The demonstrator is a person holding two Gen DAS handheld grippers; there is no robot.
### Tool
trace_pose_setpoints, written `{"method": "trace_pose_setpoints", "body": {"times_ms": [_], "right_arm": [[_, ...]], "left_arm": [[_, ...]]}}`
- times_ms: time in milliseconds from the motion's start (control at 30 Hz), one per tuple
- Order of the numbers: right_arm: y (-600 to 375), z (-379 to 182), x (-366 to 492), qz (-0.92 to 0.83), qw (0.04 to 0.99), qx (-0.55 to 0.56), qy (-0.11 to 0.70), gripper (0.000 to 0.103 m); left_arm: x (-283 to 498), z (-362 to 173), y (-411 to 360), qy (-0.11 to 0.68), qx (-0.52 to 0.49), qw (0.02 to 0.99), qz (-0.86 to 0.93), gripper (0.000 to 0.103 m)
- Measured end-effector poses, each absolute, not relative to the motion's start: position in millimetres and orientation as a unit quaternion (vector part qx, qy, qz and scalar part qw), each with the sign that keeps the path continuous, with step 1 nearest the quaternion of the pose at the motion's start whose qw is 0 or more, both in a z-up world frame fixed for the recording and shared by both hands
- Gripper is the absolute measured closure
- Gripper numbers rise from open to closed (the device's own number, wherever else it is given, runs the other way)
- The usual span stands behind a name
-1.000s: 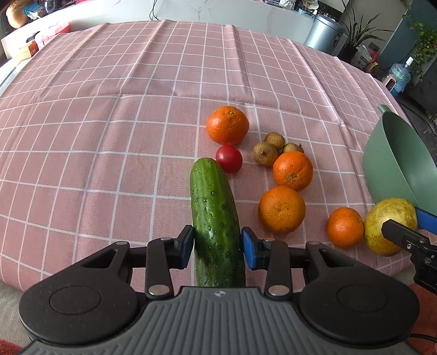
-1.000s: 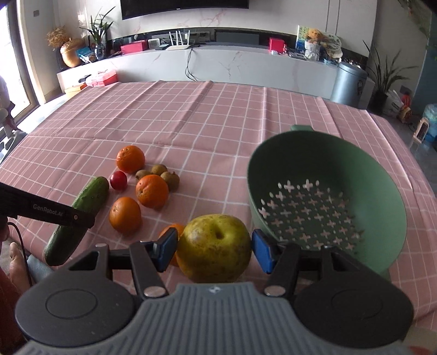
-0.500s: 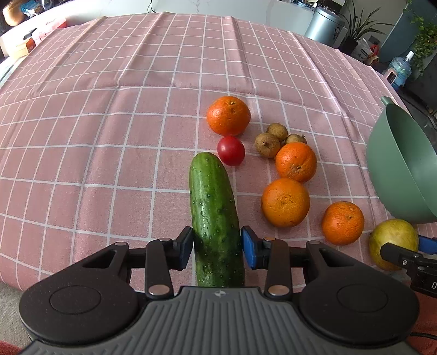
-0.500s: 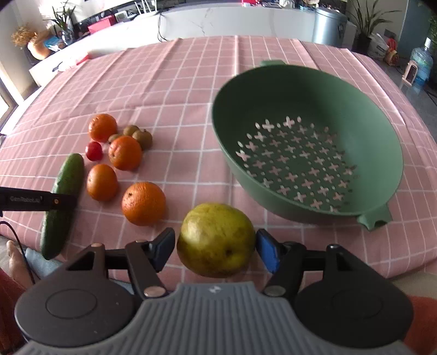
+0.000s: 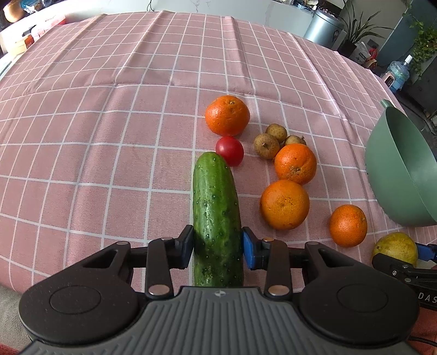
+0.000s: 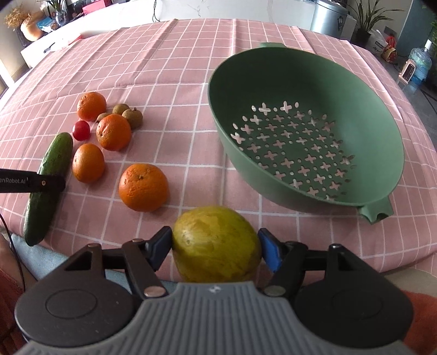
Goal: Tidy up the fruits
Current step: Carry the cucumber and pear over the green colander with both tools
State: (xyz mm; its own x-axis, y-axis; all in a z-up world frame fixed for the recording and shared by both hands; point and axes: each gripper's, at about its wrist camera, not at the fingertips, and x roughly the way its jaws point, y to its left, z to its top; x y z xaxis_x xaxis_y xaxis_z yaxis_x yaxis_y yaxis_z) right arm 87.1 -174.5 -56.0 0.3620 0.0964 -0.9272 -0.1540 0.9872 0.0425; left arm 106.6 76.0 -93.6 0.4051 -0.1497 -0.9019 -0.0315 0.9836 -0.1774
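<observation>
My left gripper (image 5: 217, 244) is shut on a green cucumber (image 5: 215, 215), its far end near a red cherry tomato (image 5: 229, 150). My right gripper (image 6: 215, 247) is shut on a yellow-green pear (image 6: 217, 244), held at the table's near edge in front of the empty green colander (image 6: 306, 128). Several oranges, one nearest (image 6: 143, 187), and small brown longans (image 5: 266, 146) lie on the pink checked cloth. The pear also shows in the left wrist view (image 5: 394, 247), and the cucumber in the right wrist view (image 6: 47, 185).
The colander (image 5: 398, 174) stands to the right of the fruit. A metal bin (image 6: 331, 17), plants and a water bottle (image 5: 397, 73) stand beyond the table's far right edge. A white counter with boxes runs behind the table.
My right gripper has drawn back towards the near edge with the pear, turning it. My left gripper stays shut on the cucumber and has shifted only a little.
</observation>
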Motion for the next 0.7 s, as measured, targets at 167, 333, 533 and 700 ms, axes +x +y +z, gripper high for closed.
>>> {"method": "trace_pose_setpoints", "body": {"times_ms": [167,333,533,700], "right_arm": [[-171.0,-53.9,82.9,0.083,0.833,-0.036,0.546,0.039],[-161.8,-39.2,70.6,0.102,0.852,-0.051,0.511,0.039],[-170.4,-12.2,53.1,0.120,0.872,-0.016,0.475,0.039],[-188.0,18.2,47.2,0.124,0.891,-0.002,0.436,0.039]], "left_arm": [[100.0,-85.0,78.1,0.529,-0.084,0.844,-0.027,0.062],[90.4,-64.7,77.4,0.502,-0.088,0.860,-0.025,0.062],[77.6,-28.2,59.5,0.470,-0.086,0.877,-0.048,0.062],[76.3,6.5,28.6,0.438,-0.083,0.891,-0.085,0.062]]}}
